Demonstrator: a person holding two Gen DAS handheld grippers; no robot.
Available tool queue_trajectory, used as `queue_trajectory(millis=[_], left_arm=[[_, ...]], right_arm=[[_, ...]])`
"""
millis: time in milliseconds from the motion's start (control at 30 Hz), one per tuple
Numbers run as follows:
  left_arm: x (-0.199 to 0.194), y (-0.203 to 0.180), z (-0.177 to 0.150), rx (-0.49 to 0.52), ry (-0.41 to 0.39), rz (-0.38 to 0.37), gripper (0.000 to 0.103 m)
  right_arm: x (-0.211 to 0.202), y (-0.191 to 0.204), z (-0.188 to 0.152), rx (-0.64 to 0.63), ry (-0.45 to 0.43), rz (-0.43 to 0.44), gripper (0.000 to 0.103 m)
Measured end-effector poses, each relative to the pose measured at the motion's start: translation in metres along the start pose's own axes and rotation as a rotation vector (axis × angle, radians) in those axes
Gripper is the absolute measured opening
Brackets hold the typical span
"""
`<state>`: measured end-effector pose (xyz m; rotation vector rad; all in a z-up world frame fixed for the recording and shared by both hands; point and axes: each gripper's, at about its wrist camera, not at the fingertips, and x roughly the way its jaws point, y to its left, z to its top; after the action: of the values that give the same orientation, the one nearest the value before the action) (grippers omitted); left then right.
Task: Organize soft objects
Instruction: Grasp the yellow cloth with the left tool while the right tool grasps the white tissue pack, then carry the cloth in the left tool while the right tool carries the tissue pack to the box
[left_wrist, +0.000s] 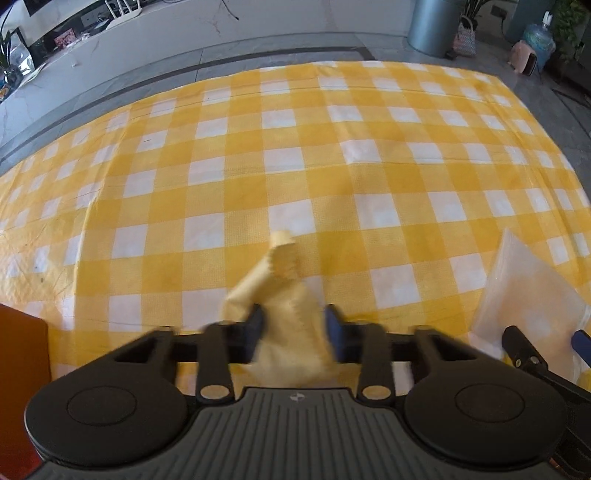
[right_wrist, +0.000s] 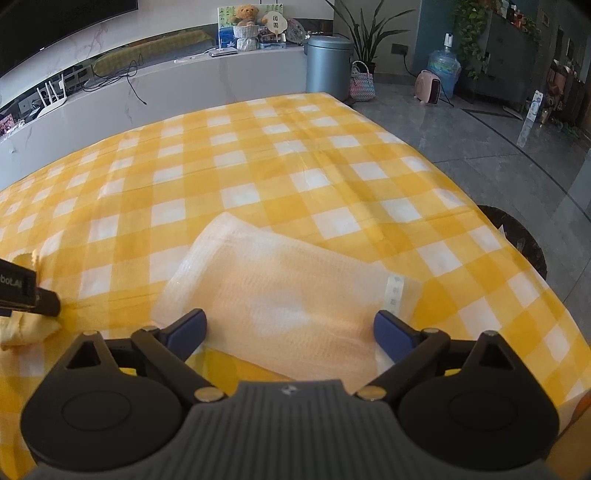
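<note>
- Right wrist view: the checked tablecloth (right_wrist: 295, 155) covers the whole table, and the folded white towel (right_wrist: 280, 291) lies near its near edge, long axis slanting from near-left to far-right.
- The right gripper (right_wrist: 290, 330) is spread wide, hovering straight over the towel's near end, so it is the nearer hand.
- The left gripper (left_wrist: 295, 330) stands narrowly apart around a bunched yellow cloth (left_wrist: 284, 295), left of the towel; whether the pads pinch it, I cannot tell.

A checked cloth (right_wrist: 295, 155) is spread over the worktop. Beyond it are seen a grey bin (right_wrist: 328, 66), a water bottle (right_wrist: 445, 70) and a teddy bear (right_wrist: 245, 16).
</note>
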<state>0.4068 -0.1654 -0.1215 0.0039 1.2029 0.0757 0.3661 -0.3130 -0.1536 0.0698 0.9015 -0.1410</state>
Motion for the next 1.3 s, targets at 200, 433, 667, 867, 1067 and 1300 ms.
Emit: queue_trajectory(millis=[200,433,667,867,1067,1300], left_arm=[[0.002,-0.007,0.002,0.075,0.026,0.034,0.009],[-0.009,0.008,-0.001,0.020,0.037,-0.009,0.008],[-0.040,0.012,-0.012,0.039,-0.014,-0.084,0.007],[-0.077,0.007,-0.024,0.068,-0.069,-0.171,0.007],[-0.114,0.009,-0.036,0.082,-0.133,-0.230,0.007],[-0.155,0.028,-0.048,0.083,-0.185,-0.303,0.007]], right_arm=[[-0.005,0.002,-0.001,-0.010,-0.021,-0.011,0.069],[-0.012,0.019,-0.003,-0.126,-0.058,0.027,0.006],[-0.020,-0.003,0.002,0.020,-0.060,0.114,0.000],[-0.037,-0.017,0.010,0.151,-0.112,0.241,0.000],[-0.056,-0.011,0.016,0.195,-0.148,0.381,0.000],[-0.094,0.010,0.021,0.173,-0.227,0.486,0.000]])
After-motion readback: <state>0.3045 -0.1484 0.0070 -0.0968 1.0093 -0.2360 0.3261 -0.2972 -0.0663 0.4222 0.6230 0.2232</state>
